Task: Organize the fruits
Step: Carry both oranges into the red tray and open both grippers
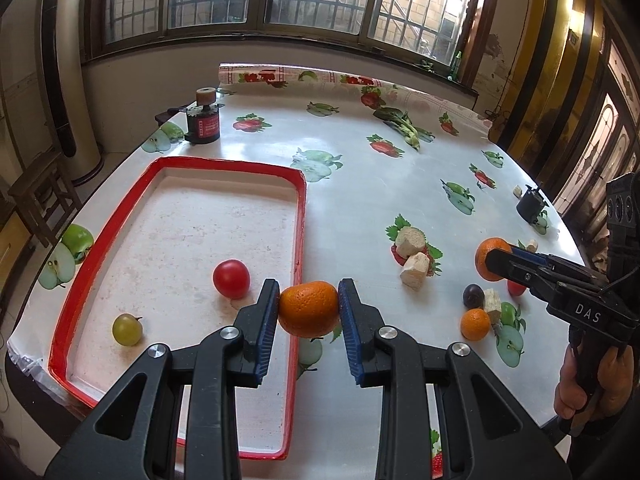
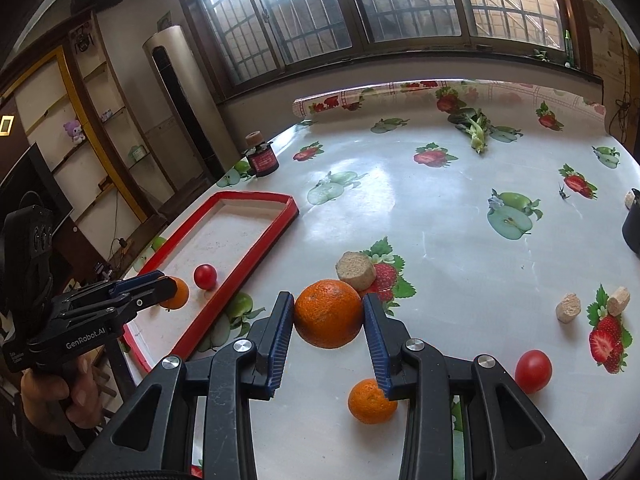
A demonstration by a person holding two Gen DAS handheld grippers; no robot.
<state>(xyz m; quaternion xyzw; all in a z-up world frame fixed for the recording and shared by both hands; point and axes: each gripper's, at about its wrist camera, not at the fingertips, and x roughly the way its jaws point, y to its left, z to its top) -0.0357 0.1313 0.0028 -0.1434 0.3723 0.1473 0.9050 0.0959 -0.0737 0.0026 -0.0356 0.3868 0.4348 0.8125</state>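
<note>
My left gripper (image 1: pixel 308 307) is shut on a small orange (image 1: pixel 308 309) and holds it above the right rim of the red-rimmed tray (image 1: pixel 299 216). In the tray lie a red tomato (image 1: pixel 231 279) and a green grape (image 1: pixel 127 329). My right gripper (image 2: pixel 328 314) is shut on a big orange (image 2: pixel 328 314) above the table; it also shows in the left wrist view (image 1: pixel 491 258). On the table lie a small orange (image 2: pixel 370 401), a red tomato (image 2: pixel 533 371) and a dark plum (image 1: pixel 473 296).
Several beige cork-like chunks (image 1: pixel 410 241) lie mid-table. A dark jar (image 1: pixel 203 121) stands at the far left beyond the tray, a leafy green vegetable (image 1: pixel 404 126) at the back, and a black cup (image 1: pixel 531 205) near the right edge.
</note>
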